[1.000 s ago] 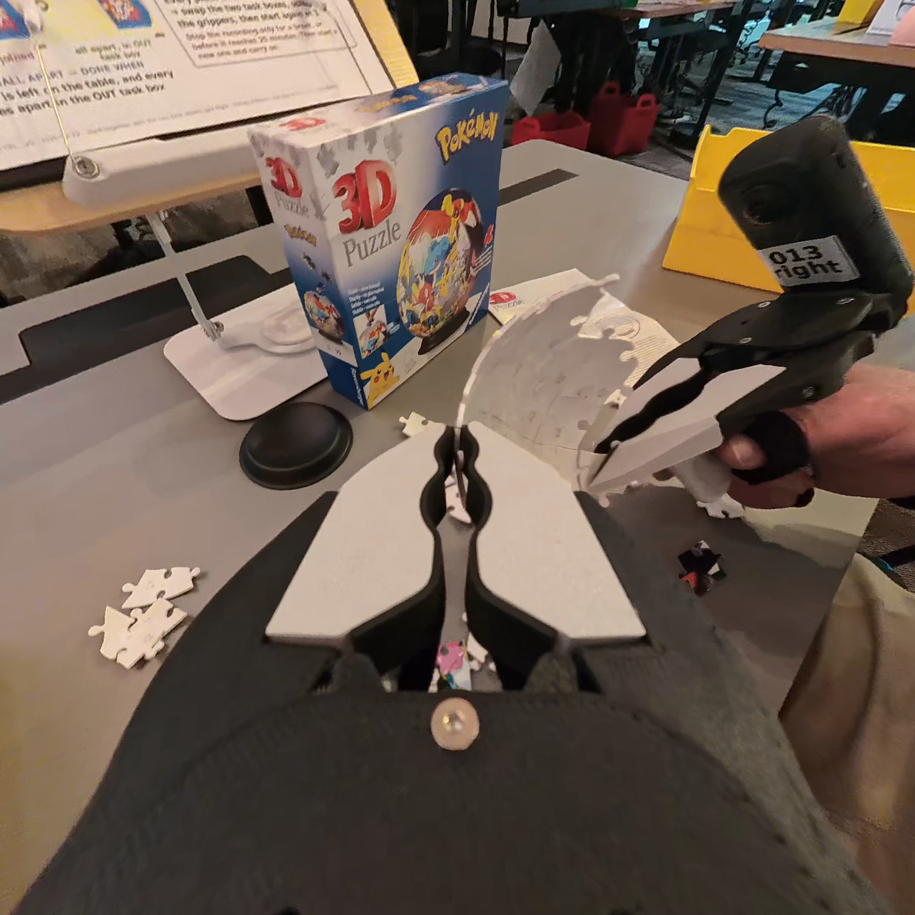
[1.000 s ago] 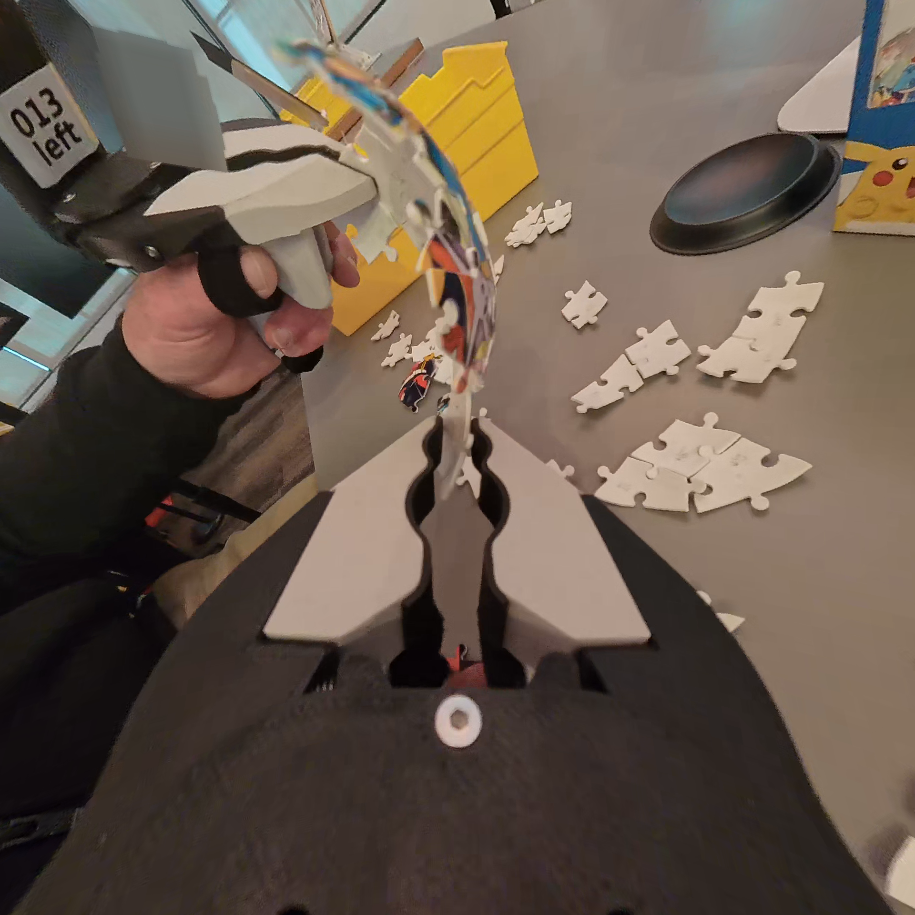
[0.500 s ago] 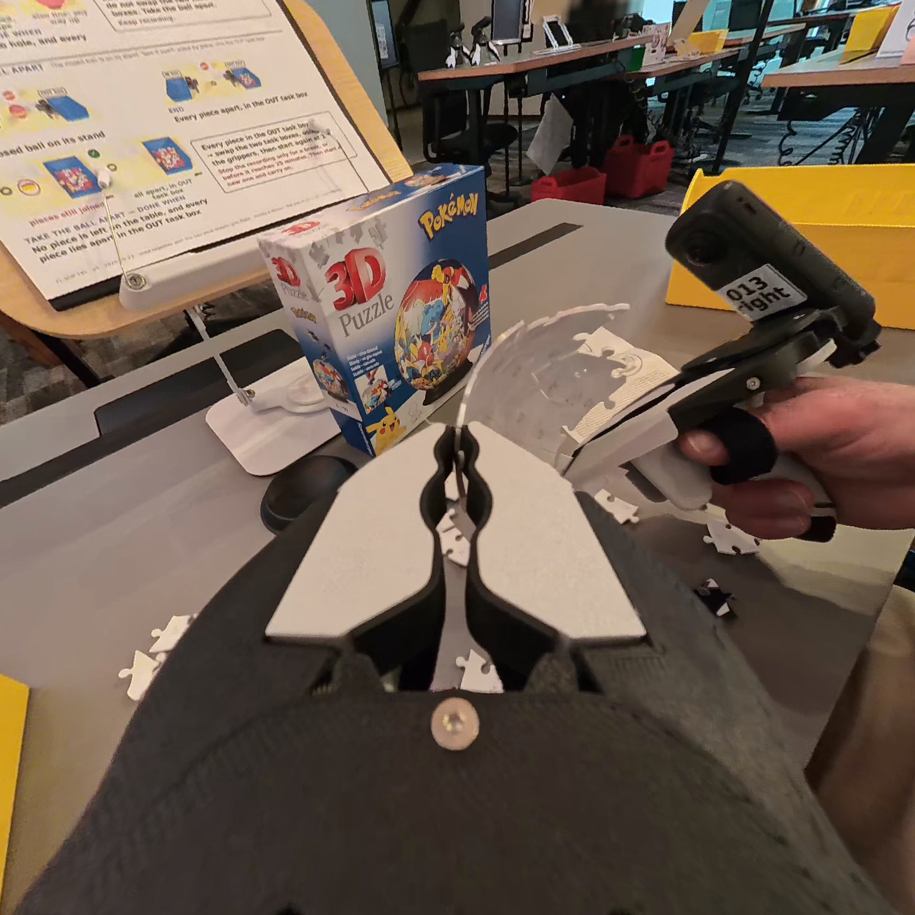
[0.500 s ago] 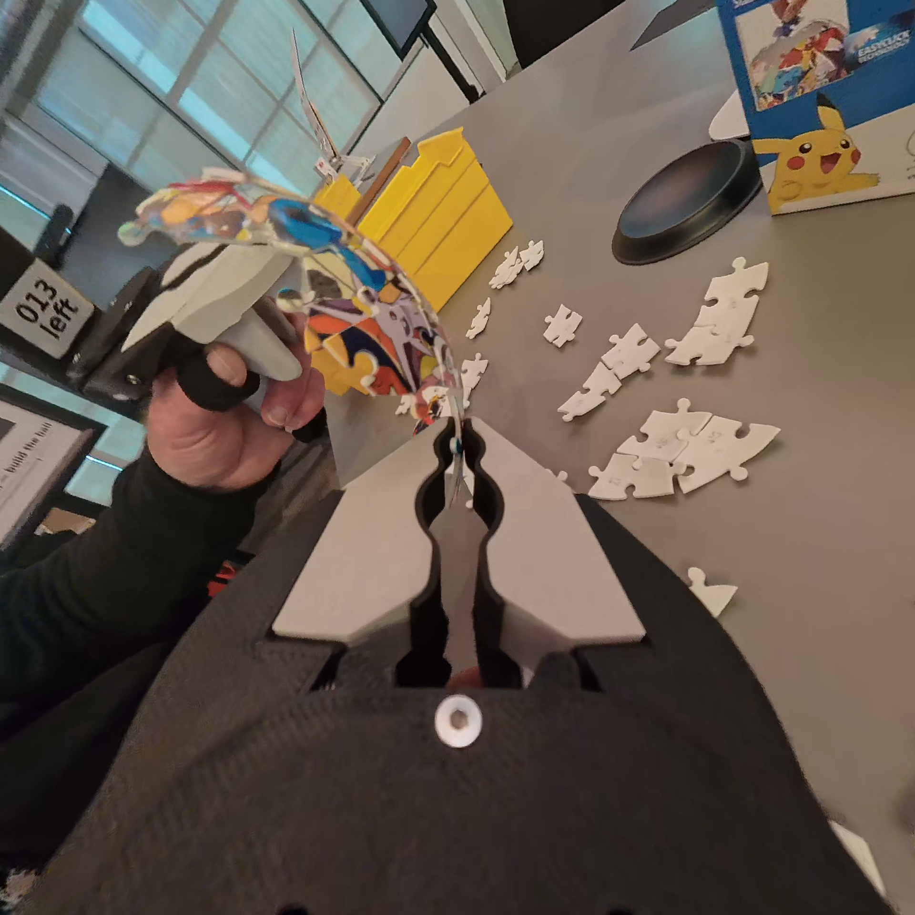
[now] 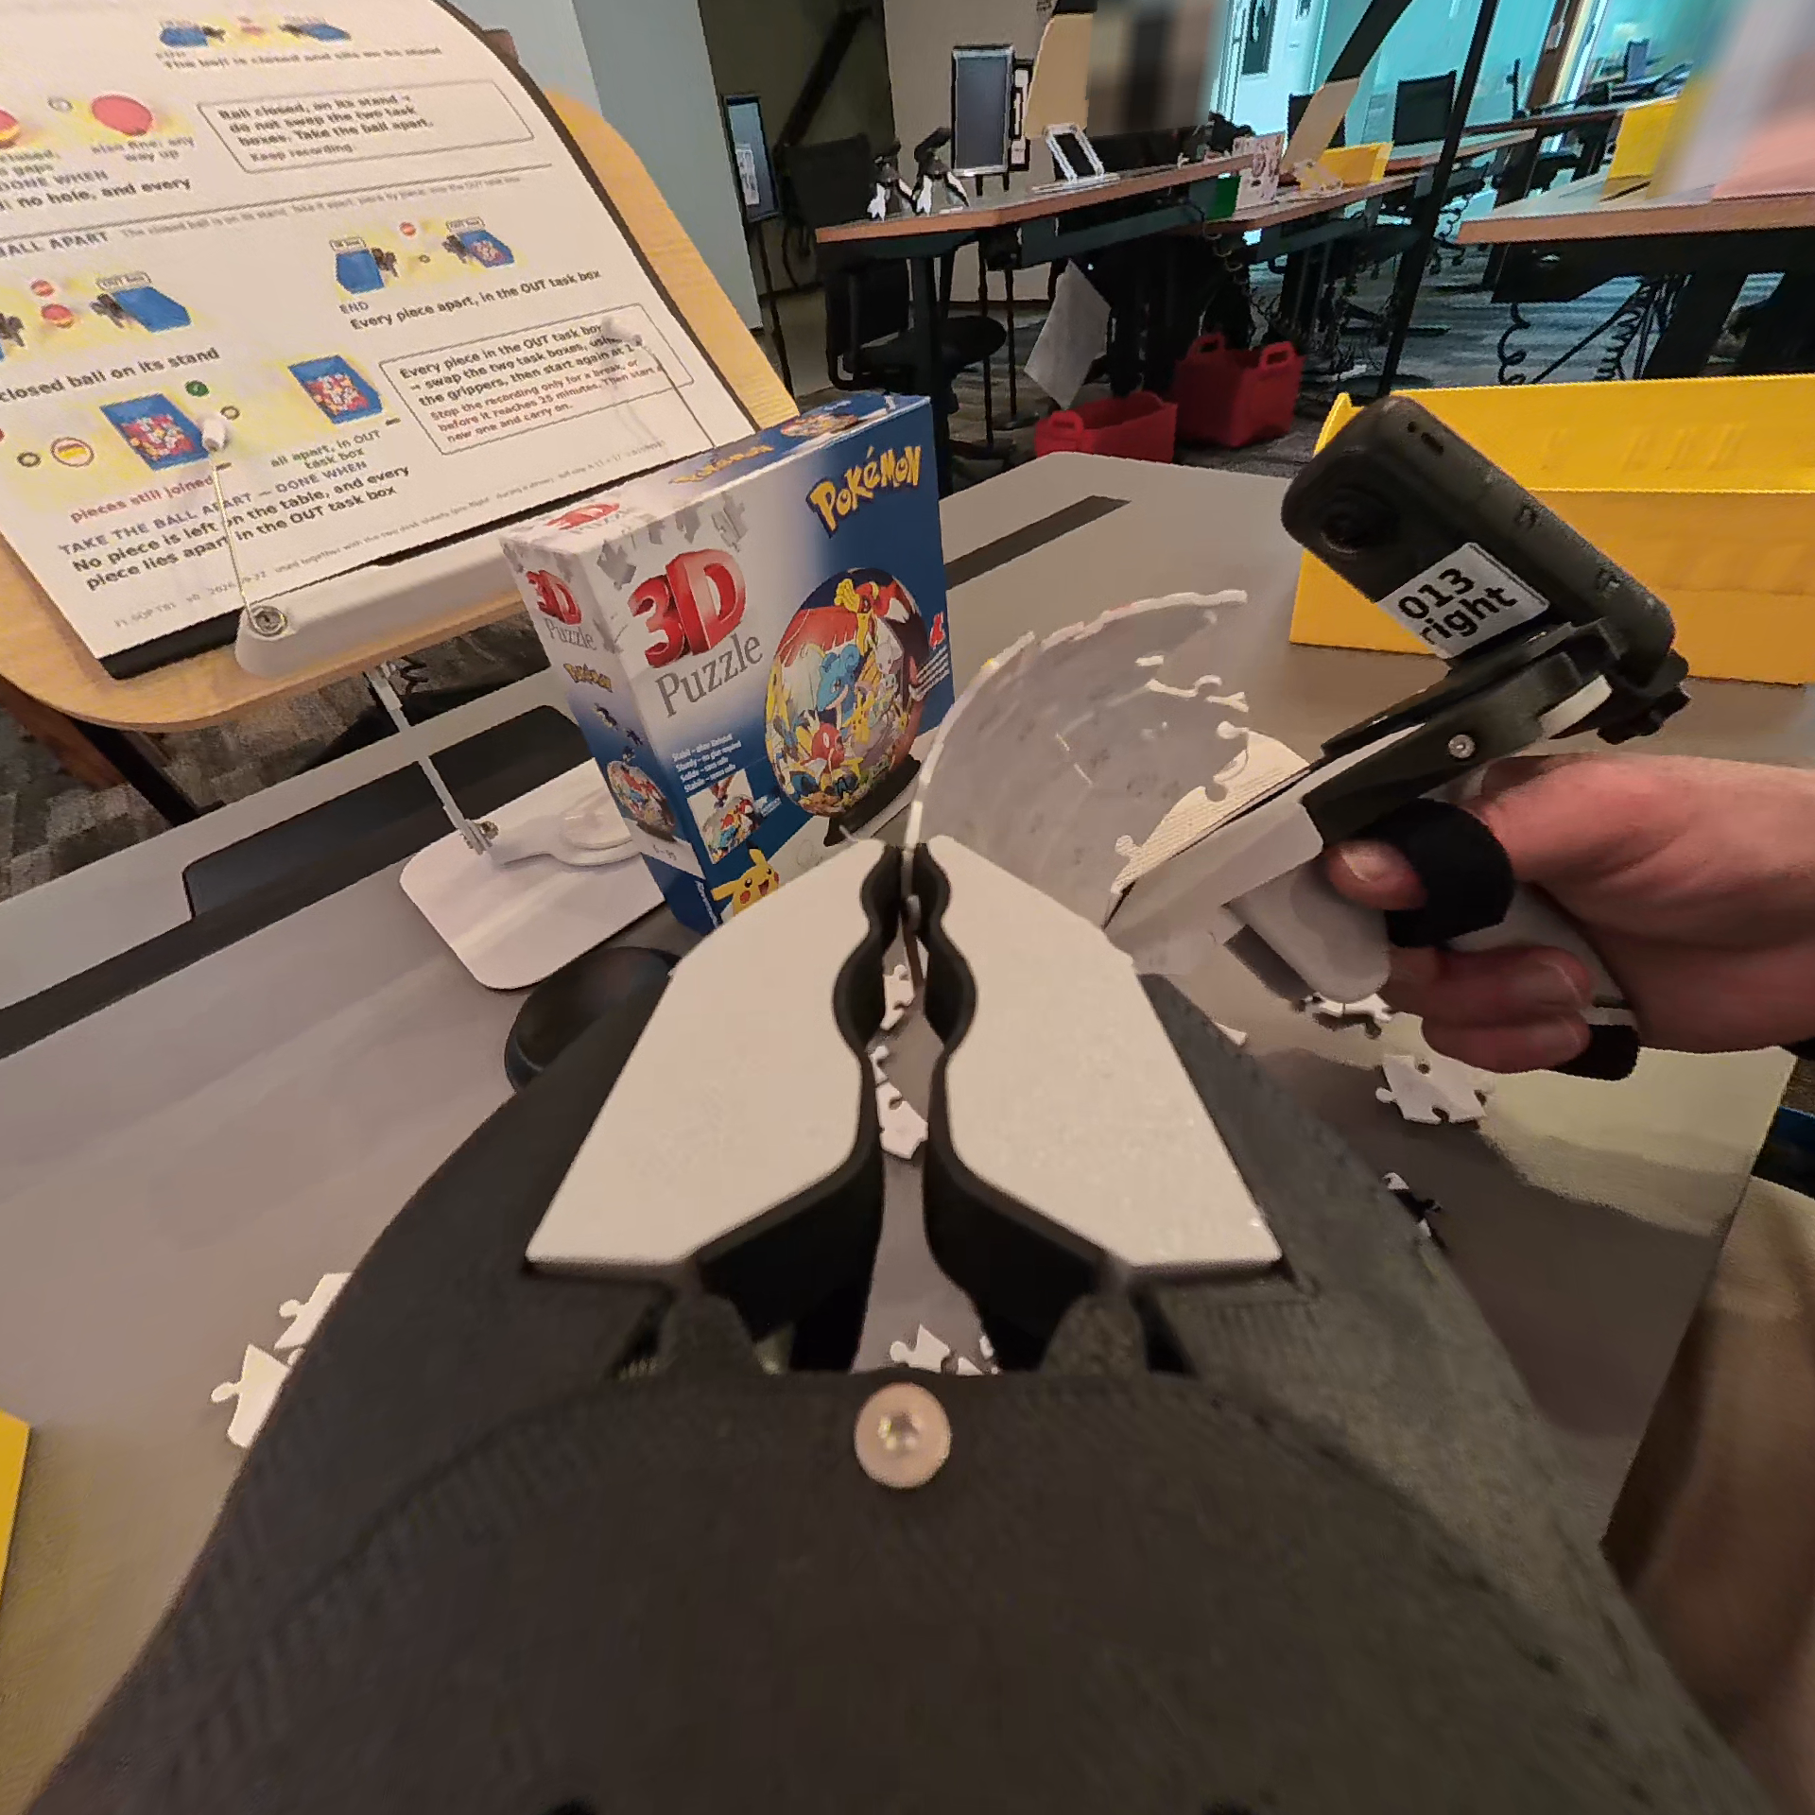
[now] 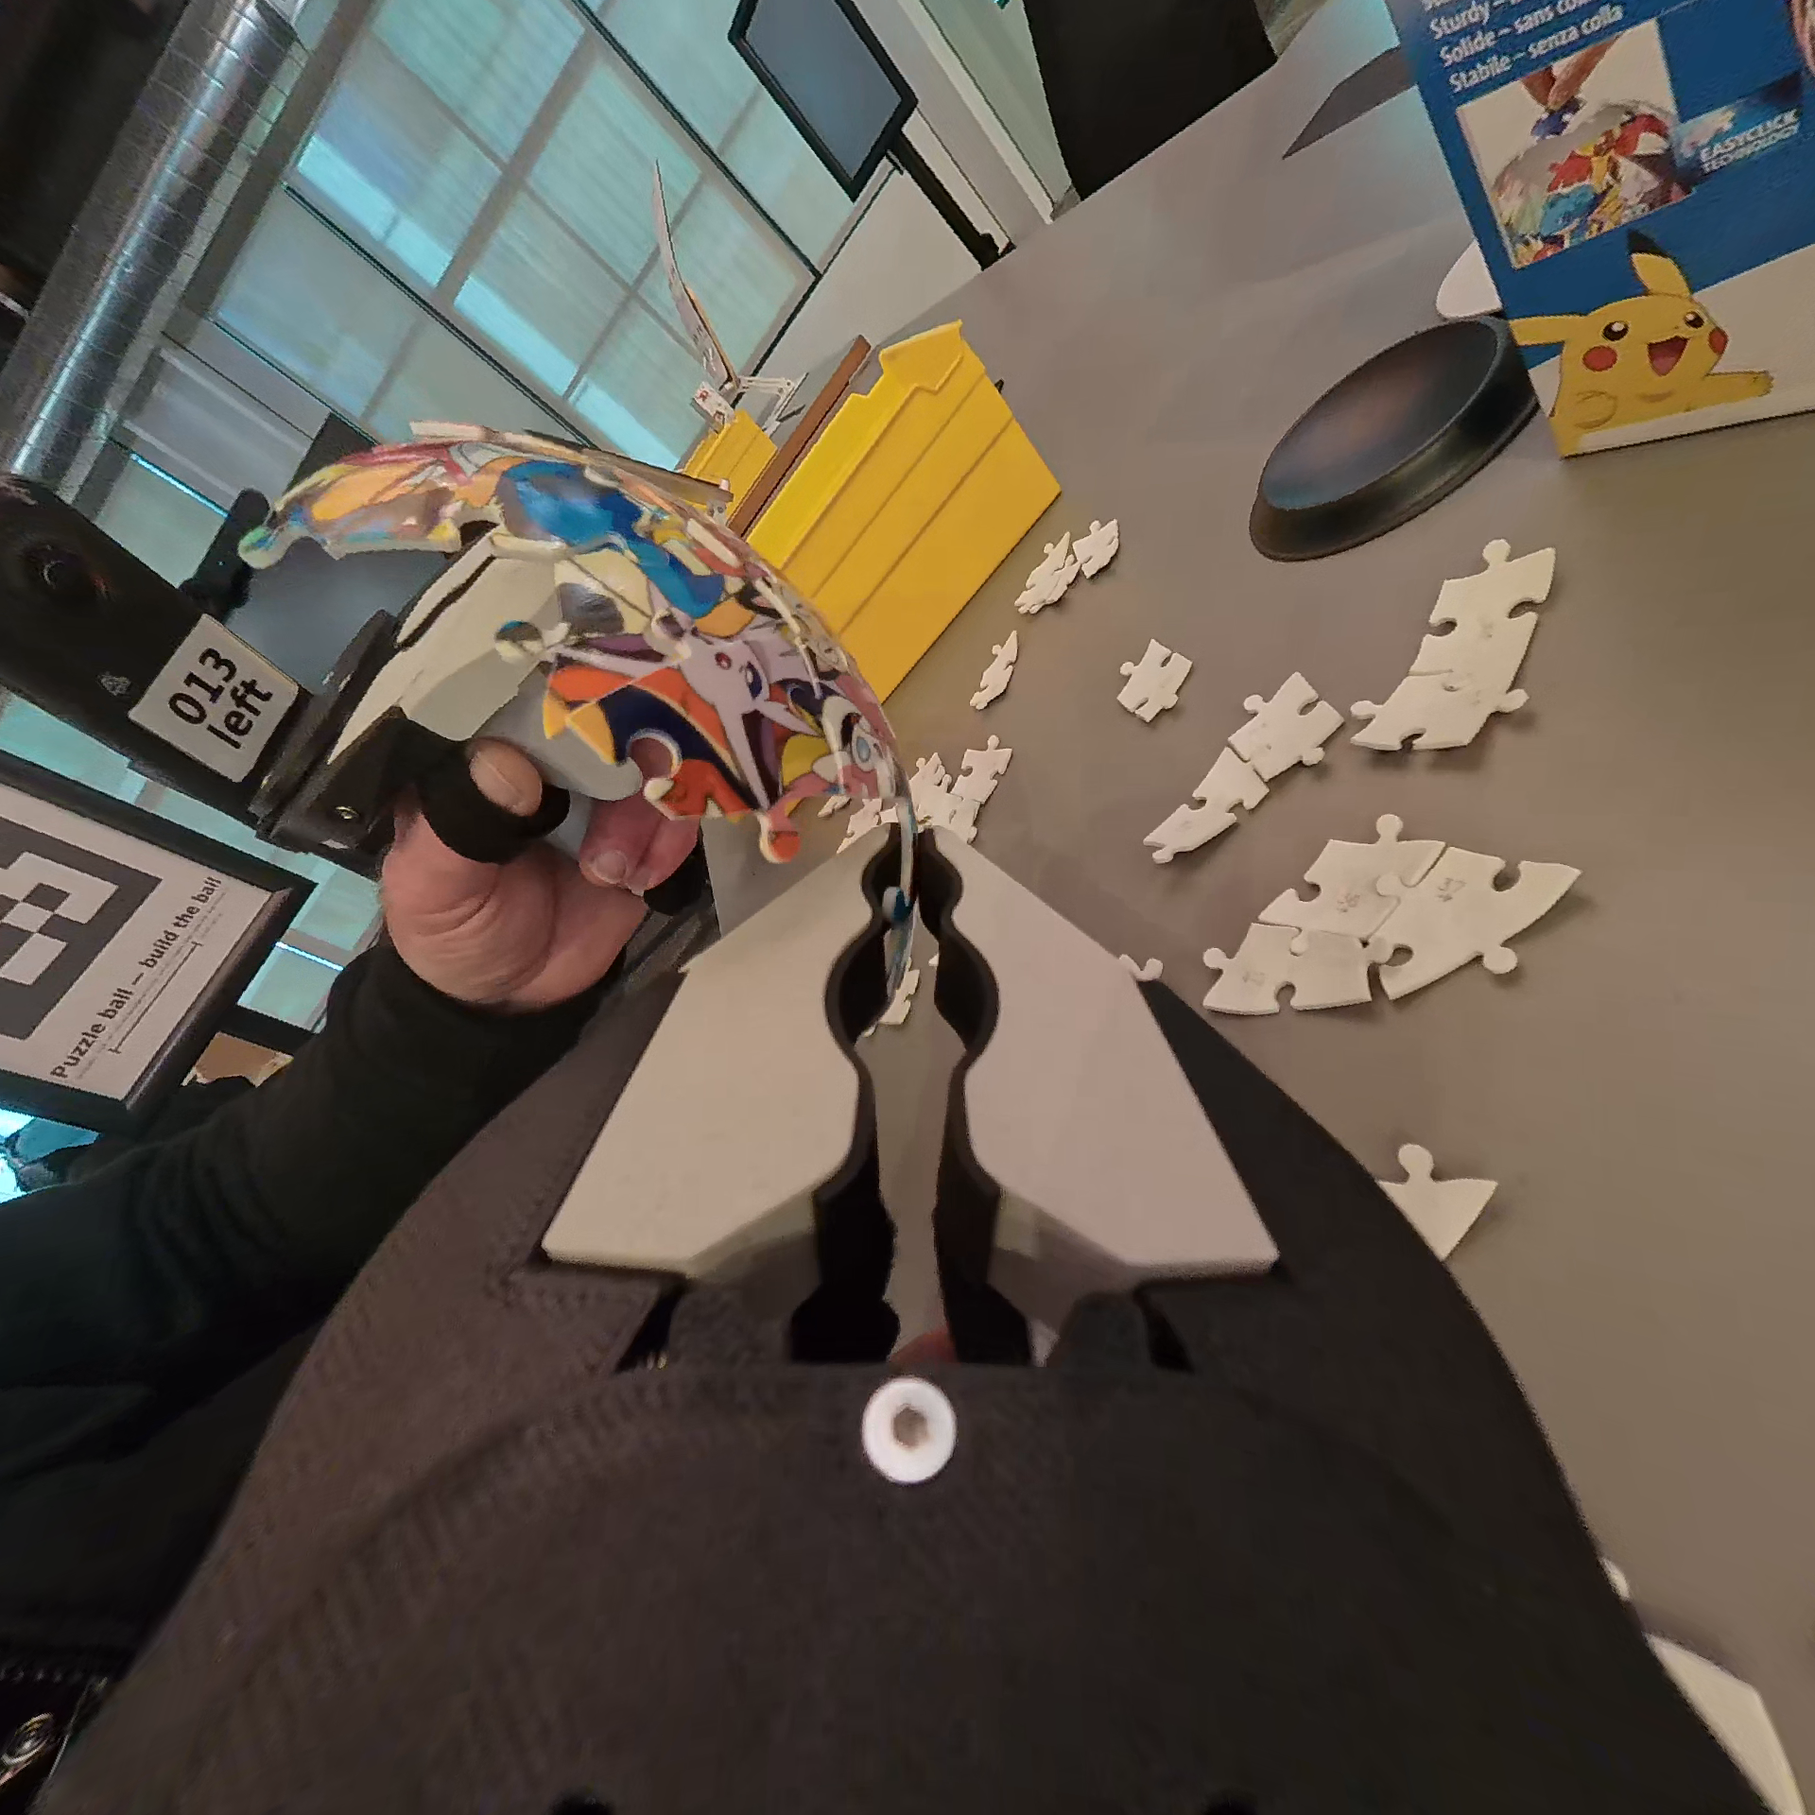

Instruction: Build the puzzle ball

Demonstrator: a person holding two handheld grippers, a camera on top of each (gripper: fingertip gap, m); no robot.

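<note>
Both grippers are closed on the same object, the partly built shell [image 6: 678, 678] of the puzzle ball, which is held in the air above the grey table [image 6: 1621, 1129]. The left gripper [image 5: 908, 884] pinches one edge of the shell between its fingertips; in that view the white inner face curves up and away to the right. The right gripper [image 6: 899, 884] pinches the opposite rim, and from its camera the printed outer face bulges up and to the left, toward the left-hand tool. The shell therefore spans the gap between the two sets of tongs, its curved length running from one grip to the other, with neither hand clearly nearer. Beyond and below, loose white pieces [image 6: 1375, 933] lie face down on the table, several already joined in small groups, on the right gripper's side. Farther off stand the black round stand [image 6: 1395, 452], the puzzle box [image 5: 746, 658] and a yellow bin [image 6: 913, 491]. Judged from this layout, the right gripper would be the one to release and fetch pieces.
</note>
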